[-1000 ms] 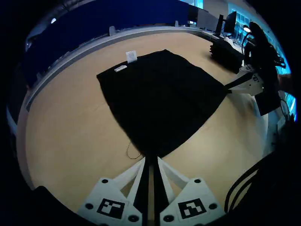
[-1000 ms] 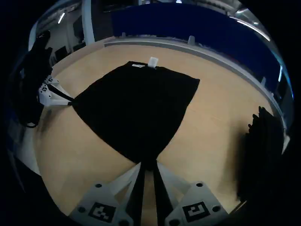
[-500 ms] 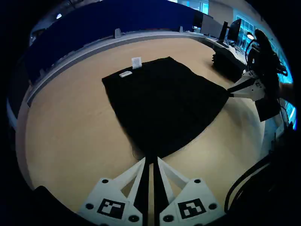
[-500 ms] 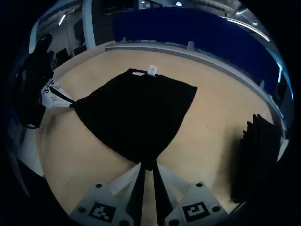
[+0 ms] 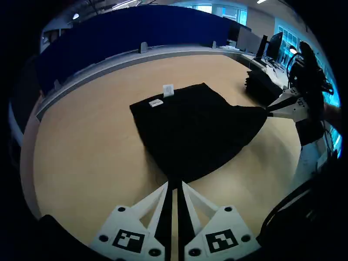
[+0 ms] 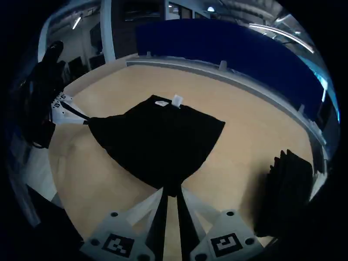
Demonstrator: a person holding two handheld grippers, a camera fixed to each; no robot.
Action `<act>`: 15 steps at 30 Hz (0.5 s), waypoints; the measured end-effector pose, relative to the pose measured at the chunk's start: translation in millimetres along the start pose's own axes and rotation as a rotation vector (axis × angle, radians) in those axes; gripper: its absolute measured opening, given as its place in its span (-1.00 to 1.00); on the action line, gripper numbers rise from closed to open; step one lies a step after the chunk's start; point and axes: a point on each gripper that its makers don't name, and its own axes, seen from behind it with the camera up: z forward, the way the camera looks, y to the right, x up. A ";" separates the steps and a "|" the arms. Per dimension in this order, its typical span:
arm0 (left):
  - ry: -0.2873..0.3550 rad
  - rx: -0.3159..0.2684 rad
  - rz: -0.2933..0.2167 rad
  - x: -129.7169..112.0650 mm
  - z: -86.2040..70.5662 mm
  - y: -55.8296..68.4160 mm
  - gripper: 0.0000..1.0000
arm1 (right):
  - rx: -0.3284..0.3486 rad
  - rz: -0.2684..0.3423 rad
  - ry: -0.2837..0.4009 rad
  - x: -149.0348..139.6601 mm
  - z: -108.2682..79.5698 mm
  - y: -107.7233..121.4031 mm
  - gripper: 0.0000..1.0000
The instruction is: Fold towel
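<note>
The left gripper has its two fingers drawn together on the near corner of the black towel, the cloth pinched between them. In the right gripper view, the right gripper is likewise closed narrow on the corner nearest to it, with the dark fabric running out from between its tips. Each gripper also appears in the other's view, off to the side, clamped on a pointed corner of the cloth that pulls taut towards it.

The towel spreads away from both grippers across a pale wooden table. Its far edge lies on the tabletop, and two small white tags sit at the far corner. A stack of dark folded cloth rests on the table, apart from the towel. A blue partition runs along the table's far edge.
</note>
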 end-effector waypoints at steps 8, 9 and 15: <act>0.030 -0.004 -0.031 18.7 -21.7 4.6 -0.87 | 0.001 -0.013 0.016 11.7 -27.1 -8.3 -0.72; 0.034 -0.005 -0.034 20.6 -24.7 5.6 -0.87 | 0.001 -0.011 0.018 13.2 -30.1 -9.4 -0.72; 0.049 -0.009 -0.037 27.0 -41.9 10.2 -0.86 | 0.004 0.014 0.035 21.0 -45.3 -14.3 -0.72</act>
